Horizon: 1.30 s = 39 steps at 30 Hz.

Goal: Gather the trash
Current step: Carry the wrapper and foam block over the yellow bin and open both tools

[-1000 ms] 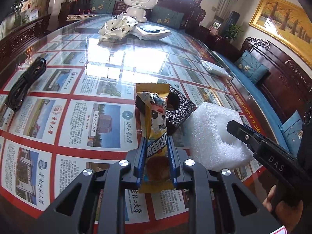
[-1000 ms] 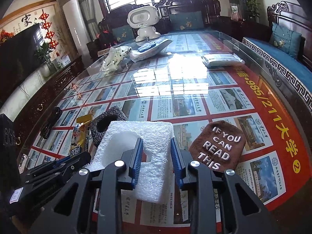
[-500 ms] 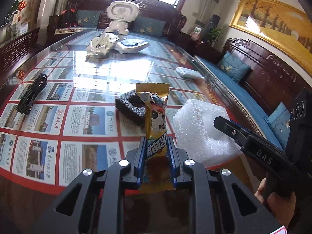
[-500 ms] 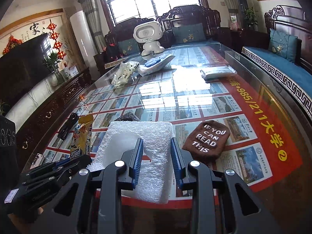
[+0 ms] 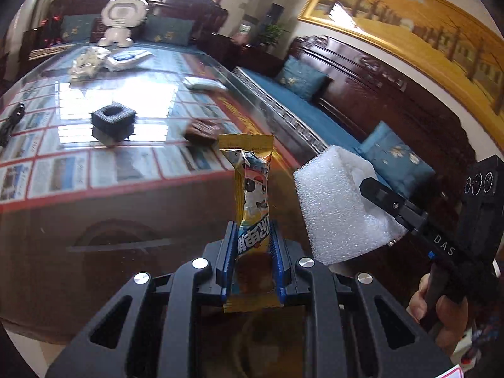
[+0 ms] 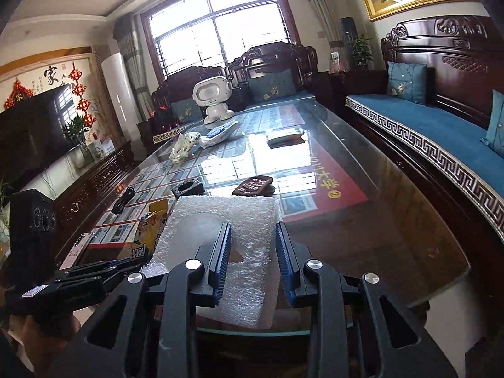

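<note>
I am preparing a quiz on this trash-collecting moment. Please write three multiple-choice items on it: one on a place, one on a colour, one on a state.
1. Where is the black foam ring?
A. on the glass table
B. on the blue sofa
C. in the left tongs

2. What is the main colour of the snack wrapper?
A. green
B. yellow
C. purple

3. What is the state of the right tongs?
A. open and empty
B. shut on white foam
C. shut on a cable

Answers:
1 A, the black foam ring rests on the glass table.
2 B, the snack wrapper in the left tongs is yellow.
3 B, the right tongs clamp the white foam.
</note>
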Each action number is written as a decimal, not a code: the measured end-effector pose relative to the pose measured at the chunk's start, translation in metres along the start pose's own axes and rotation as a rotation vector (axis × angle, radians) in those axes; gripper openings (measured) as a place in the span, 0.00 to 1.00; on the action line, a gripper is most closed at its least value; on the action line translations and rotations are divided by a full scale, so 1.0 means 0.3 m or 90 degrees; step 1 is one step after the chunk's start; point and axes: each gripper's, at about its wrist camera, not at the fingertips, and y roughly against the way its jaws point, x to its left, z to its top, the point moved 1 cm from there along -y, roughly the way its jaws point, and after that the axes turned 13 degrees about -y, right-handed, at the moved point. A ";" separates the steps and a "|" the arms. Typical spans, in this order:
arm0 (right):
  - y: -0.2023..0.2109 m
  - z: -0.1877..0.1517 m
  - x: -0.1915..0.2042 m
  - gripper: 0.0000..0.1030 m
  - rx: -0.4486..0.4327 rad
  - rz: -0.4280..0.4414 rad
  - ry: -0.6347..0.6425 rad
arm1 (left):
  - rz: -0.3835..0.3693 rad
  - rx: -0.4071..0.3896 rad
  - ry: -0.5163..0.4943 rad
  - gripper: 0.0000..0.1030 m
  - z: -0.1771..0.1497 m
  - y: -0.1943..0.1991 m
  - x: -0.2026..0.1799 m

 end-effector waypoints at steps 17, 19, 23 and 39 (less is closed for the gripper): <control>0.358 -0.419 -0.307 0.28 0.042 -0.119 -0.056 | -0.111 0.153 -0.110 0.21 -0.387 -0.143 -0.403; 0.353 -0.456 -0.332 0.28 0.056 -0.130 -0.067 | -0.109 0.164 -0.117 0.21 -0.414 -0.151 -0.425; 0.347 -0.493 -0.370 0.28 0.074 -0.148 -0.079 | -0.110 0.178 -0.126 0.21 -0.434 -0.174 -0.452; 0.327 -0.544 -0.413 0.42 0.116 -0.184 -0.069 | -0.127 0.221 -0.167 0.21 -0.469 -0.252 -0.533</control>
